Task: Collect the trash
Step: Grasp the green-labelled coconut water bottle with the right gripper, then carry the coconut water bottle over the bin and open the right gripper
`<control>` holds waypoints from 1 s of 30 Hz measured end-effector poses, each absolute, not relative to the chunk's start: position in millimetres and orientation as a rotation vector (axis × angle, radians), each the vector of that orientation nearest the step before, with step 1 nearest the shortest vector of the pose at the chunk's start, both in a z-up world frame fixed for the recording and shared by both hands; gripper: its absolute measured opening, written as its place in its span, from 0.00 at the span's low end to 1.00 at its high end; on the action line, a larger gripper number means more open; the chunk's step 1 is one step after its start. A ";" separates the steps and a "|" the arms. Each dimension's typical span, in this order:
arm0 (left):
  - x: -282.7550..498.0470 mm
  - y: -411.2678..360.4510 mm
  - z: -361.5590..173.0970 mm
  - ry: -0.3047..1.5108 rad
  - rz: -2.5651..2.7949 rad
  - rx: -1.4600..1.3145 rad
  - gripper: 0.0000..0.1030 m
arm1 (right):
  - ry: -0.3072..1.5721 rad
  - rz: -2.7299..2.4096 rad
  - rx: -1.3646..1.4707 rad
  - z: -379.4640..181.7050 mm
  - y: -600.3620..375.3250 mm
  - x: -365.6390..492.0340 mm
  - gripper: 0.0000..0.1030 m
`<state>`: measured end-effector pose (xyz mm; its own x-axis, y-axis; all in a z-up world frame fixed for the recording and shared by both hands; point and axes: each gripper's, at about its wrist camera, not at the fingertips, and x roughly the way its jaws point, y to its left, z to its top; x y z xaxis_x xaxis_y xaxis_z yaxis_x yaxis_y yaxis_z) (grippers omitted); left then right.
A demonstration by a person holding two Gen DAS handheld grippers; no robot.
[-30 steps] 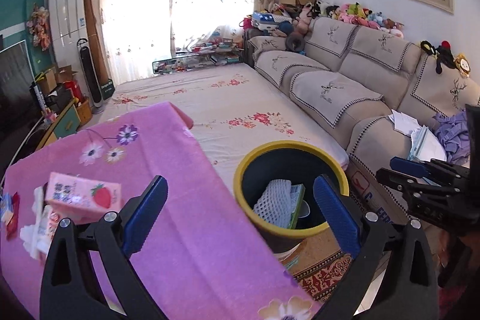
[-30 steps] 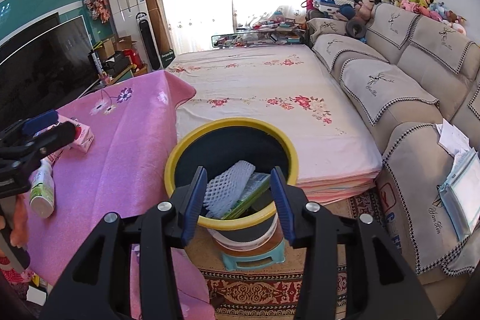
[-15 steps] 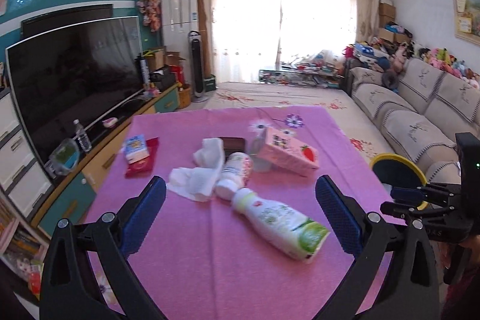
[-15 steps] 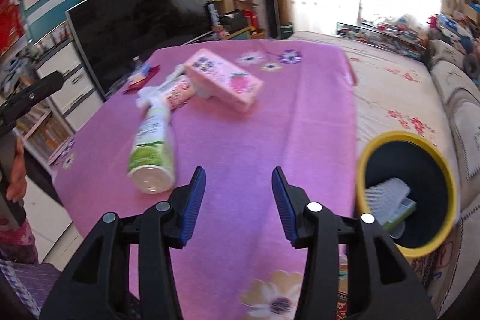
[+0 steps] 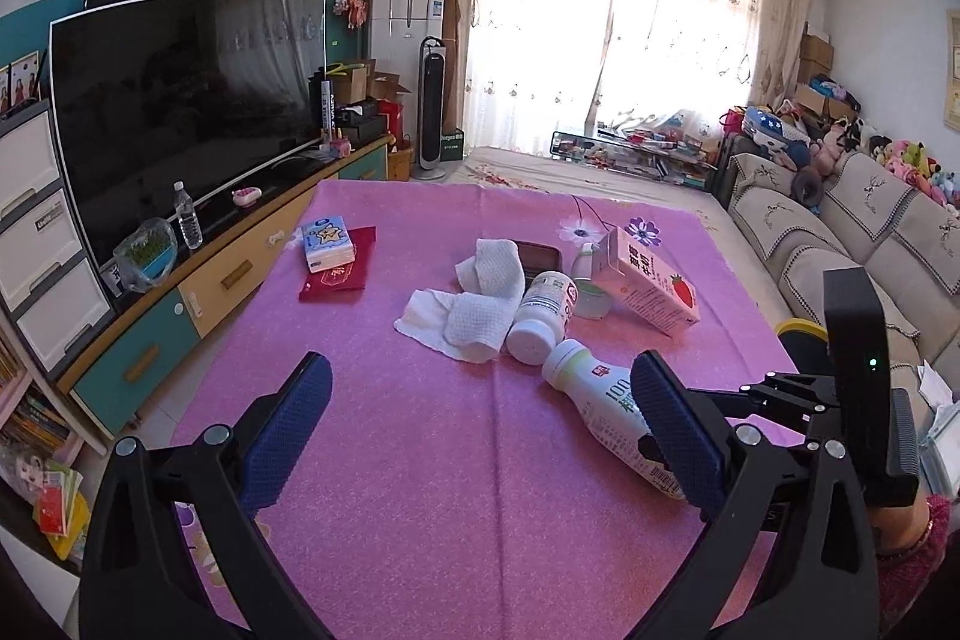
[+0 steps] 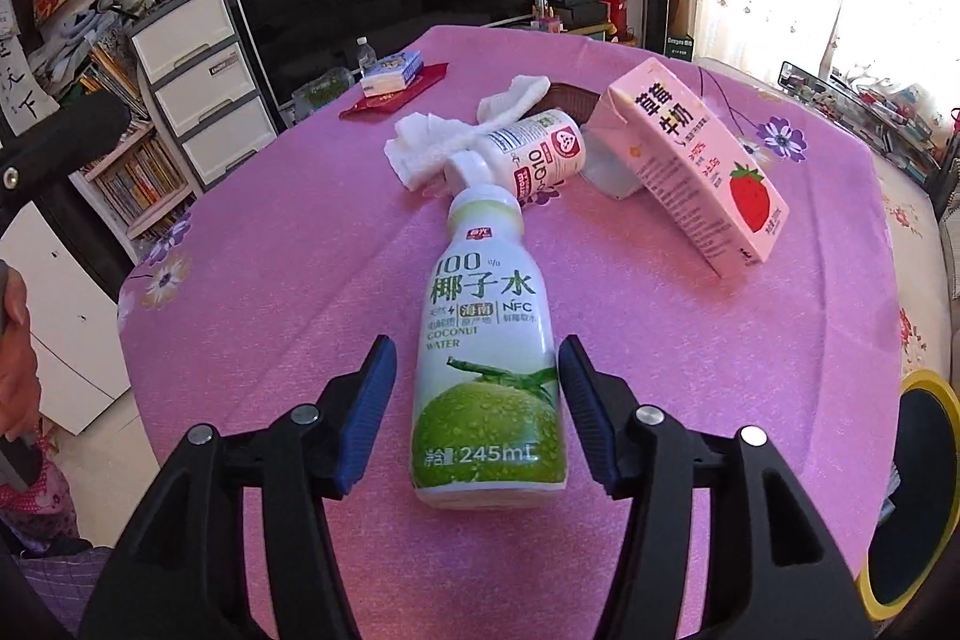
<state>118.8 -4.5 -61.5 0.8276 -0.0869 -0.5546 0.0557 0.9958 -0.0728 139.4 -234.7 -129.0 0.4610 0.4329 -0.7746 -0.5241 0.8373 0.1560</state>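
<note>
Right gripper (image 6: pixel 477 415), black-framed with blue padded fingers, was spread apart with one finger on each side of the base of a white plastic coconut-water bottle with a green label (image 6: pixel 489 358); a gap showed on both sides, and no contact was visible. That bottle lay on its side on the pink flowered tablecloth (image 6: pixel 300 232), its cap pointing away from the gripper. Touching the cap end was a small white bottle with a pink-and-white label (image 6: pixel 534 154), also lying down. Just beyond and left of that small bottle sat a crumpled white cloth (image 6: pixel 432 142). A pink strawberry-milk carton (image 6: pixel 696 166) rested tilted to the right of the coconut-water bottle, apart from it. A blue tissue packet on a red envelope (image 6: pixel 393 79) lay farther off, past the cloth. At the table's right edge, well apart from the coconut-water bottle, stood a dark bin with a yellow rim (image 6: pixel 924 484).

Left gripper (image 5: pixel 480 430), of the same make, was held wide open above the tablecloth, left of the coconut-water bottle (image 5: pixel 606 418), grasping nothing.
</note>
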 end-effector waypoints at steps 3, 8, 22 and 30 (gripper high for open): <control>122.2 -9.2 -65.4 0.606 -0.077 -0.061 0.95 | 0.937 0.575 -0.133 -139.4 -231.1 144.2 0.55; 125.8 -16.4 -71.5 0.621 -0.084 -0.059 0.95 | 0.954 0.556 -0.142 -149.9 -229.4 148.2 0.47; 126.7 -27.6 -75.5 0.628 -0.096 -0.052 0.95 | 0.889 0.557 -0.111 -120.4 -269.6 108.7 0.47; 127.0 -40.0 -77.2 0.635 -0.114 -0.038 0.95 | 0.865 0.423 -0.078 -108.3 -333.7 102.3 0.47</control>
<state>127.0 -40.0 -77.2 0.7992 -0.1179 -0.5893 0.0949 0.9930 -0.0699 102.3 -333.7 -108.3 0.5709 0.3293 -0.7521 -0.3917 0.9143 0.1029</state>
